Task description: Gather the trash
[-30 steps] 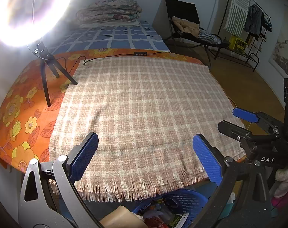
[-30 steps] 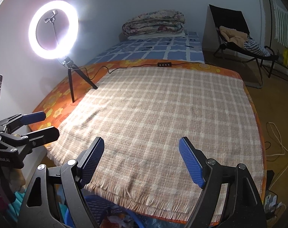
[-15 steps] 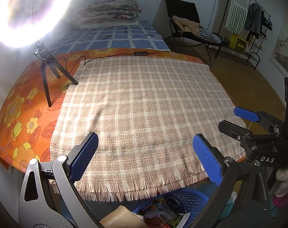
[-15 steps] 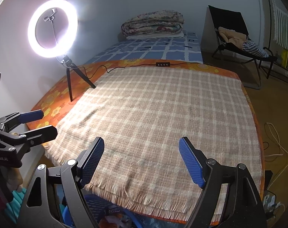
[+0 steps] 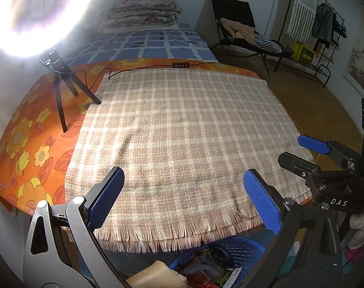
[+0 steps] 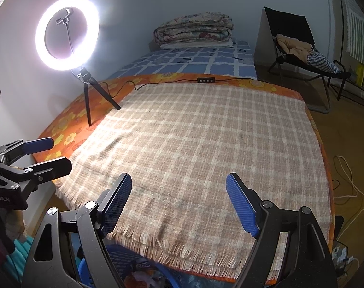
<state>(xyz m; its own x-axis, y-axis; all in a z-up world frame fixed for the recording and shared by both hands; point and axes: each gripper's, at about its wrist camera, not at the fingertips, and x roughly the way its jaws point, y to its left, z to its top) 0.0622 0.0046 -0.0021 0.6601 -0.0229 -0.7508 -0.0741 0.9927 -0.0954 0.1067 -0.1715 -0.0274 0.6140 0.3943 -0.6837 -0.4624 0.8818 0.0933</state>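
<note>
Across the middle of both views you have the beige-and-white checked woollen blanket point(image 5: 182, 144) with its fringed near edge, spread flat over the orange flowered bedcover point(image 5: 26, 144). No wrapper, scrap or other litter shows anywhere on it.

What trash you can see lies the other way: below the fringe, at the bottom centre of the left wrist view, the blue perforated plastic basket point(image 5: 239, 247) holds printed wrappers and crumpled packets point(image 5: 206, 271). In the right wrist view only a slice of its rim point(image 6: 143, 260) shows at the bottom left-centre, under your fingers.

So the relation that matters is this: both claws point out over the bare blanket, while the basket sits beneath and nearer you than either pair of fingertips. It lies more squarely under your left gripper point(image 5: 182, 201) than under your right gripper point(image 6: 178, 204), so I judge the left hand the nearer one.

Both claws are released. Each pair of blue ribbed pads stands wide apart with only blanket seen between them, nothing held.

My reading is that little or nothing is left to gather on this surface.
</note>
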